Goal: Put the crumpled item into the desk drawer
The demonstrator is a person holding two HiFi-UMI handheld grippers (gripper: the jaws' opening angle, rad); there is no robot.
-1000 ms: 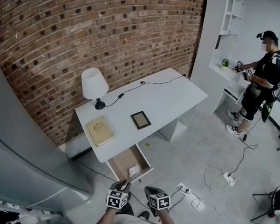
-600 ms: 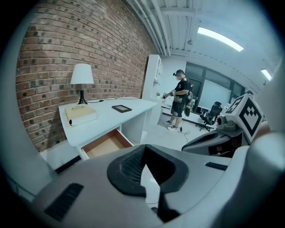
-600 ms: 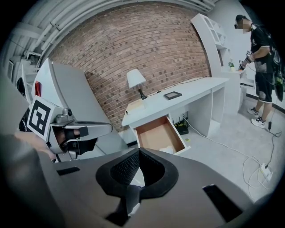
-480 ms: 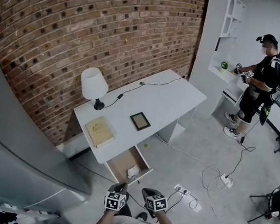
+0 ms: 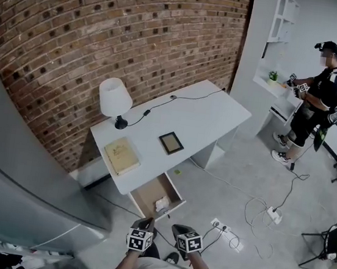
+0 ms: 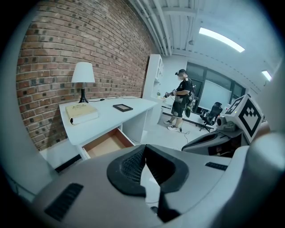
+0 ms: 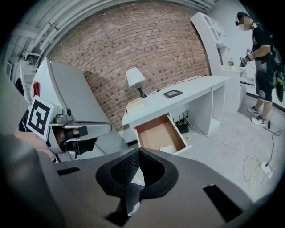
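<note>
The white desk (image 5: 204,117) stands against the brick wall with its drawer (image 5: 145,197) pulled open. A white crumpled item (image 5: 161,204) lies inside the drawer near its front right corner; it also shows as the crumpled item (image 7: 168,148) in the right gripper view. My left gripper (image 5: 144,225) hangs just in front of the drawer, shut and empty, as the left gripper (image 6: 143,149) confirms in its own view. Beside it, the right gripper (image 5: 180,231) is also shut with nothing in it, seen again as the right gripper (image 7: 139,151).
On the desk are a white lamp (image 5: 114,99), a tan book (image 5: 121,155) and a dark frame (image 5: 171,142). A grey cabinet (image 5: 20,185) stands at the left. Cables and power strips (image 5: 223,226) lie on the floor. A person (image 5: 313,100) stands at the far shelf.
The left gripper's jaws have closed with nothing in them. The crumpled item stays in the drawer. Both grippers have barely moved.
</note>
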